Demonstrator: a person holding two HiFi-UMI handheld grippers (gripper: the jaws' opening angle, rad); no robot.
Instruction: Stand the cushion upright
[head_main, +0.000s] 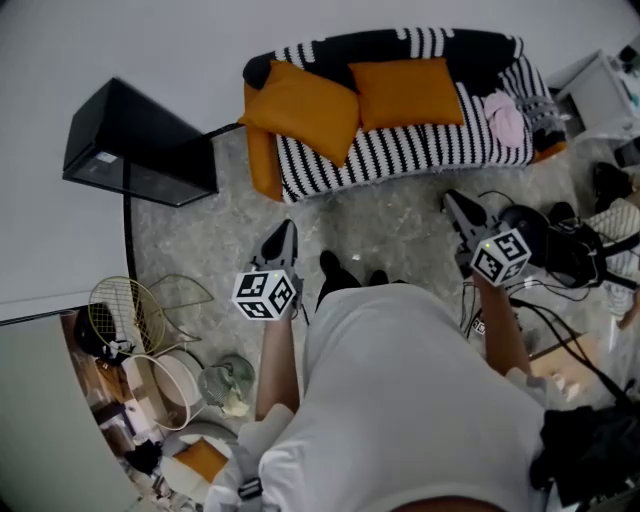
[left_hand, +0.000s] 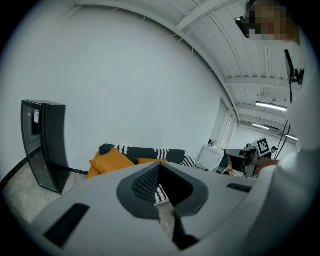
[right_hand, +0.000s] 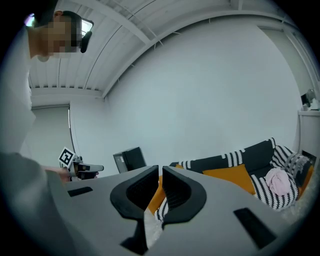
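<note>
A black-and-white striped sofa (head_main: 420, 150) stands against the far wall. Two orange cushions are on it: one (head_main: 300, 108) lies tilted over the left arm, the other (head_main: 408, 92) rests against the backrest. My left gripper (head_main: 286, 230) is shut and empty, held over the floor short of the sofa's left end. My right gripper (head_main: 452, 202) is also shut and empty, in front of the sofa's right half. In the left gripper view the left gripper (left_hand: 160, 169) points at the sofa and the tilted cushion (left_hand: 111, 161). In the right gripper view the right gripper (right_hand: 160, 172) faces the sofa, with the backrest cushion (right_hand: 235, 177) to its right.
A black cabinet (head_main: 140, 145) stands left of the sofa. A pink cloth (head_main: 505, 118) lies on the sofa's right end. Wire baskets (head_main: 125, 315) clutter the lower left. Cables and dark bags (head_main: 560, 250) lie at the right, beside a white unit (head_main: 600, 95).
</note>
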